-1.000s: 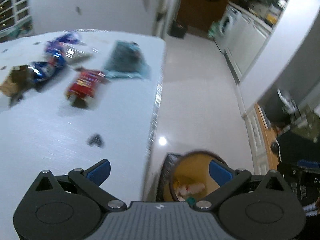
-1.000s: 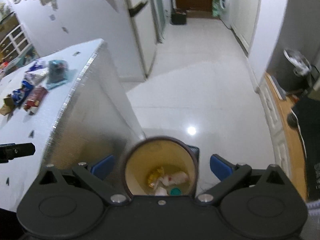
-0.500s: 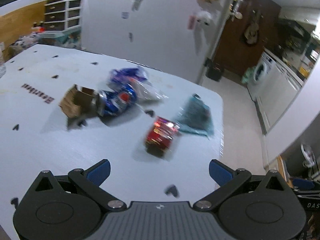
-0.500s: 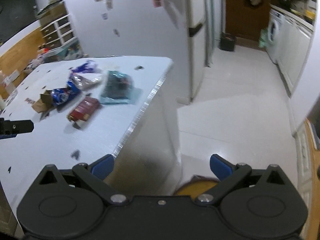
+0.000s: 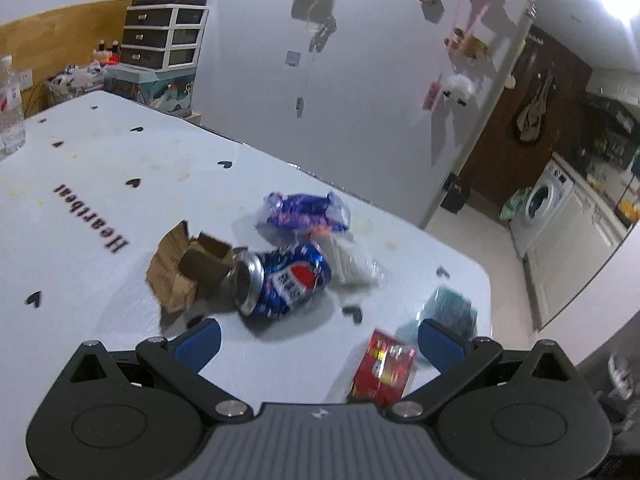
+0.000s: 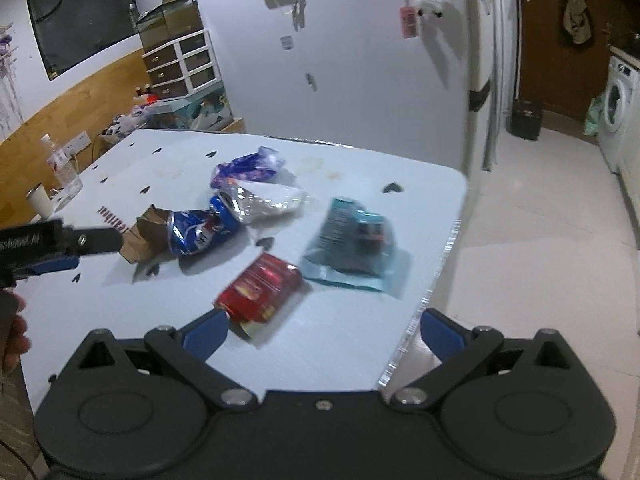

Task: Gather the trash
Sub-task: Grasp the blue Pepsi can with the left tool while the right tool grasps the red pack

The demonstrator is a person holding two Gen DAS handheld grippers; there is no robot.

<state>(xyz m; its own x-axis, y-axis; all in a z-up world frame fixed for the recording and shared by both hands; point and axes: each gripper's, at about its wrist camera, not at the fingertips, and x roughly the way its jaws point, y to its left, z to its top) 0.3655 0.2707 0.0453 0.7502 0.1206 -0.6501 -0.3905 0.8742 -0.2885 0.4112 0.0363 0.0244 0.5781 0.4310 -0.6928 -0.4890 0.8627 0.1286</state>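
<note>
Trash lies on the white table (image 5: pixel 100 184) (image 6: pixel 344 344). A crushed blue cola can (image 5: pixel 280 282) (image 6: pixel 198 232) rests beside torn brown cardboard (image 5: pixel 184 268) (image 6: pixel 146 236). Behind them sit a purple wrapper (image 5: pixel 304 210) (image 6: pixel 248 166) and a clear plastic bag (image 5: pixel 352 262) (image 6: pixel 268 200). A red packet (image 5: pixel 382 366) (image 6: pixel 260 286) and a teal pouch (image 5: pixel 450 312) (image 6: pixel 354 240) lie nearer the table's right edge. My left gripper (image 5: pixel 318 342) is open just in front of the can. My right gripper (image 6: pixel 324 330) is open, with the red packet close to its left finger. The left gripper (image 6: pixel 48 248) shows from the side in the right wrist view.
A water bottle (image 6: pixel 62 170) and a white cup (image 6: pixel 40 202) stand at the table's far left. A fridge (image 6: pixel 400 60) with magnets rises behind the table. Tiled floor (image 6: pixel 540 220) and a washing machine (image 6: pixel 618 100) lie to the right. A drawer unit (image 5: pixel 164 34) stands at the back.
Both grippers have swung up and left from the bin on the floor to face the table. The trash now sits close in front of each; the bin is out of view.
</note>
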